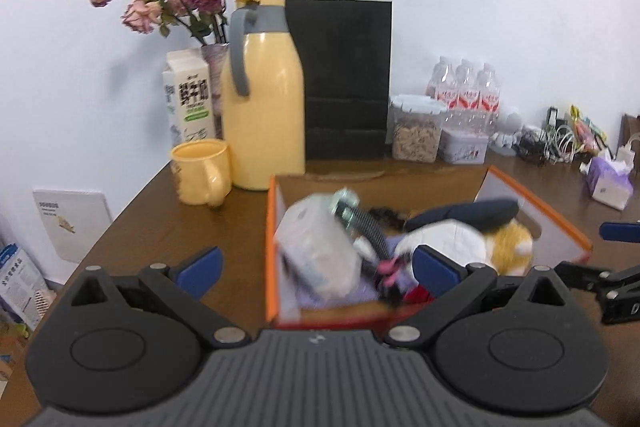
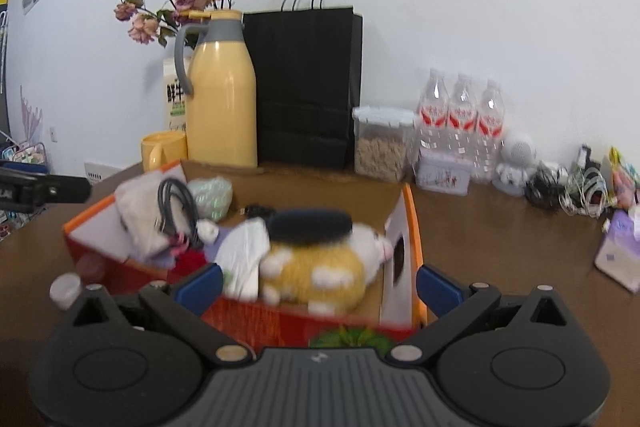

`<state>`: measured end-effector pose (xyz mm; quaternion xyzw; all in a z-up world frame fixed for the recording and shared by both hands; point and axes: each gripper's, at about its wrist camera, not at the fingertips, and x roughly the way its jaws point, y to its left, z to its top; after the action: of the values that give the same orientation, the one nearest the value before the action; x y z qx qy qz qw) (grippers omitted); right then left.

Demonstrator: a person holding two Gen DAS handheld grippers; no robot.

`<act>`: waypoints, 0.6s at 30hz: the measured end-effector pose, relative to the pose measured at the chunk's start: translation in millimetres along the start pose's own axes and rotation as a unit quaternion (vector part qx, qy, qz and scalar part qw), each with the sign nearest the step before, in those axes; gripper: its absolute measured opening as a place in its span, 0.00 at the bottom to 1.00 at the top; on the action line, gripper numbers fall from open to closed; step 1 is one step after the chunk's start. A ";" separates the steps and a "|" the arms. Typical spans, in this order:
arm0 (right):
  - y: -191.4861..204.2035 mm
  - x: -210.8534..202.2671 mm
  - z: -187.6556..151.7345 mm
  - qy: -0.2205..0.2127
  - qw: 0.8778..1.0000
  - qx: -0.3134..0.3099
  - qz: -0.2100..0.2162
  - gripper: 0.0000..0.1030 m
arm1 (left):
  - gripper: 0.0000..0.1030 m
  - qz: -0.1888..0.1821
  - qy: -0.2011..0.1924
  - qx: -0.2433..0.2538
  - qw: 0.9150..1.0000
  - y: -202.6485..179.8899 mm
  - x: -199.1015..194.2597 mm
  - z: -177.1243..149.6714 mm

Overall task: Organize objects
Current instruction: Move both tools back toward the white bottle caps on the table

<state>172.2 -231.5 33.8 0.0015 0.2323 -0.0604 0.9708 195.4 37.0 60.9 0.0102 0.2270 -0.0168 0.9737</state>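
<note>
Both grippers, left gripper (image 1: pixel 318 267) and right gripper (image 2: pixel 318 283), hold fingers spread, empty; the orange box (image 1: pixel 271 247) sits centre frame, straight ahead, right nearer the plush cat (image 2: pixel 320 267).

Left gripper (image 1: pixel 318 267): matte black linkage arms, blue finger pads (image 1: pixel 200 265), silver round pivot screws, two round black discs flanking grey ribbed centre plate with small white mark. Right gripper (image 2: pixel 318 285): same build, black arms, blue pads (image 2: pixel 438 285), silver screws, grey ribbed plate.
</note>
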 end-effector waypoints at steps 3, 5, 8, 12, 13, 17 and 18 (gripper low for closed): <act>-0.6 -4.4 -15.0 0.021 1.000 0.002 -0.003 1.00 | 1.00 0.010 0.012 0.004 1.000 4.0 -8.7 -19.2; -1.4 -5.1 -24.6 0.037 0.999 0.003 -0.009 1.00 | 1.00 0.012 0.021 0.009 1.000 6.3 -11.8 -30.9; -4.9 -4.3 -38.6 0.059 0.998 0.011 -0.012 1.00 | 1.00 0.017 0.041 0.007 0.999 9.6 -12.9 -47.7; -7.8 -3.7 -50.6 0.079 0.997 0.017 -0.014 1.00 | 1.00 0.013 0.063 -0.012 0.998 14.5 -12.3 -66.1; -8.2 -3.2 -52.6 0.081 0.996 0.017 -0.013 1.00 | 1.00 0.011 0.065 -0.015 0.998 15.3 -11.4 -69.1; -6.9 2.4 -55.8 0.087 0.996 0.016 -0.012 0.96 | 1.00 0.014 0.076 -0.021 0.997 17.1 -4.8 -74.0; -6.3 3.5 -56.1 0.087 0.996 0.016 -0.011 0.93 | 1.00 0.012 0.077 -0.023 0.997 17.9 -4.1 -74.0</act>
<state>149.3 -236.4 -17.6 0.0194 0.3150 -0.0741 0.9460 159.7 57.1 -3.4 -0.0077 0.3014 0.0008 0.9535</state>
